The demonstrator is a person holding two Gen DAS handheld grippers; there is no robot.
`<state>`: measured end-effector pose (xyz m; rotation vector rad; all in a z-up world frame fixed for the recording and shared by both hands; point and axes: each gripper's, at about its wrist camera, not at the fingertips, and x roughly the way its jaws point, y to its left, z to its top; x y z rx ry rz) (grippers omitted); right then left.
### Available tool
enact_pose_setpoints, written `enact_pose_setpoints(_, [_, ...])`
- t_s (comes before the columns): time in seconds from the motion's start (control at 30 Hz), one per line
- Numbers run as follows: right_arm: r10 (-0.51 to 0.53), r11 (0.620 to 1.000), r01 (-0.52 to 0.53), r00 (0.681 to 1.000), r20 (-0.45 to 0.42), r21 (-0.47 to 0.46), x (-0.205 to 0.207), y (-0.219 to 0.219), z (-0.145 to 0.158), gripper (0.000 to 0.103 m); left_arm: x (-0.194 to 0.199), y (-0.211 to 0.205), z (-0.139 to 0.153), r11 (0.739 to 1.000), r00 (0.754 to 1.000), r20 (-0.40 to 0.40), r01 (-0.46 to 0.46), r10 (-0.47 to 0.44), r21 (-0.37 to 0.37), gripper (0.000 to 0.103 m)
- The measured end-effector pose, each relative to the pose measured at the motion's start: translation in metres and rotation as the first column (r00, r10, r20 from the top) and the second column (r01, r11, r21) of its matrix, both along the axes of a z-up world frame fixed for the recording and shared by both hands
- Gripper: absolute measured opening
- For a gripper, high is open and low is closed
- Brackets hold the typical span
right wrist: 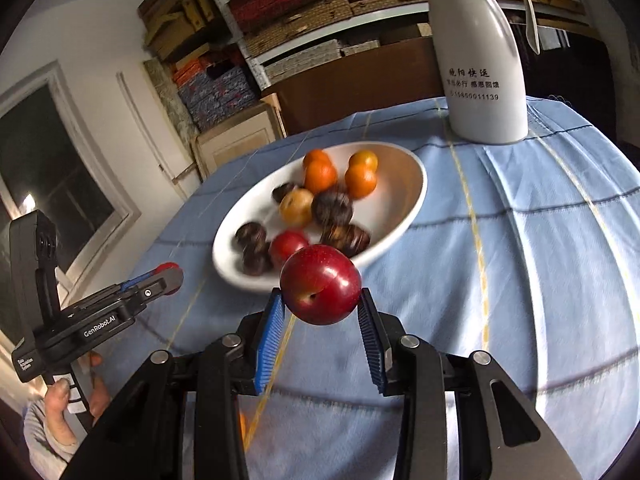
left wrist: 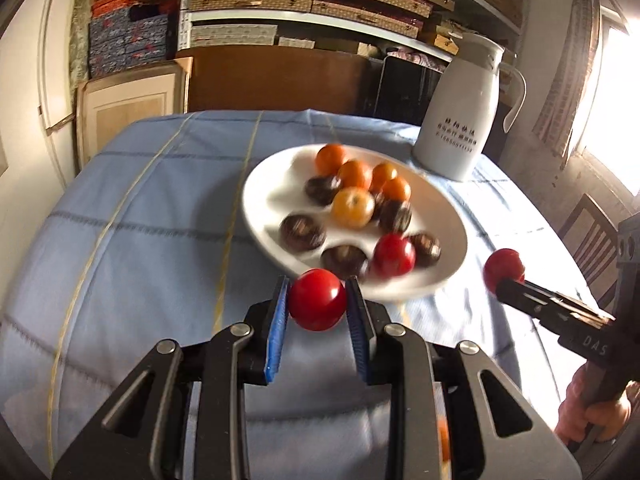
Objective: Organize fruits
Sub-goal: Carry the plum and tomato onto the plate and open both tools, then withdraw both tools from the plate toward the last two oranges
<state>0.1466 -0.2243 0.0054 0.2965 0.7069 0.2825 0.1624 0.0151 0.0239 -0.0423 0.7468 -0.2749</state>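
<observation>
Left gripper (left wrist: pixel 317 300) jaws clamped on red fruit (left wrist: pixel 317 299), just off plate's (left wrist: pixel 264 184) near rim. Plate mid-table, oranges (left wrist: pixel 352 174) and dark fruits inside. Right gripper (right wrist: pixel 320 300) grips plum (right wrist: pixel 320 284). Jug (left wrist: pixel 460 116) at far right edge.

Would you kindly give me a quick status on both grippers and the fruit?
Left gripper shut on a red fruit. Right gripper shut on a red plum. Both short of the white plate. Nothing in the way.
</observation>
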Motion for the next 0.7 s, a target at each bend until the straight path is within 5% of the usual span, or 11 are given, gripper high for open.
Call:
enact_pose_setpoints(0.23, [-0.039,0.999,0.039,0.999,-0.017,-0.004,0.068,0.003,-0.003,0.041,0.057,-0.034,-0.004,1.000,1.000,-0.014,0.028,-0.028,-0.002,0.032])
enact_pose_setpoints(0.33, [-0.046,0.999,0.046,0.999,0.001,0.000,0.074,0.001,-0.008,0.050,0.064,-0.040,-0.012,0.999,0.999,-0.021,0.045,-0.045,0.009,0.066])
enact_pose_setpoints(0.47, [-0.062,0.998,0.061,0.998,0.033,0.011,0.065,-0.004,-0.004,0.058,0.052,-0.038,-0.008,0.998,0.999,0.037,0.006,-0.008,0.061,0.098])
enact_pose_setpoints(0.57, [-0.069,0.997,0.068,0.997,0.042,0.031,0.051,-0.007,-0.005,0.075,0.040,-0.031,-0.005,0.999,0.998,0.060,-0.003,0.000,0.050,0.098])
enact_pose_setpoints(0.7, [-0.067,0.998,0.066,0.998,0.022,0.013,0.037,-0.004,-0.014,0.079,0.024,-0.026,-0.013,0.995,0.997,0.067,-0.030,0.023,0.100,0.098])
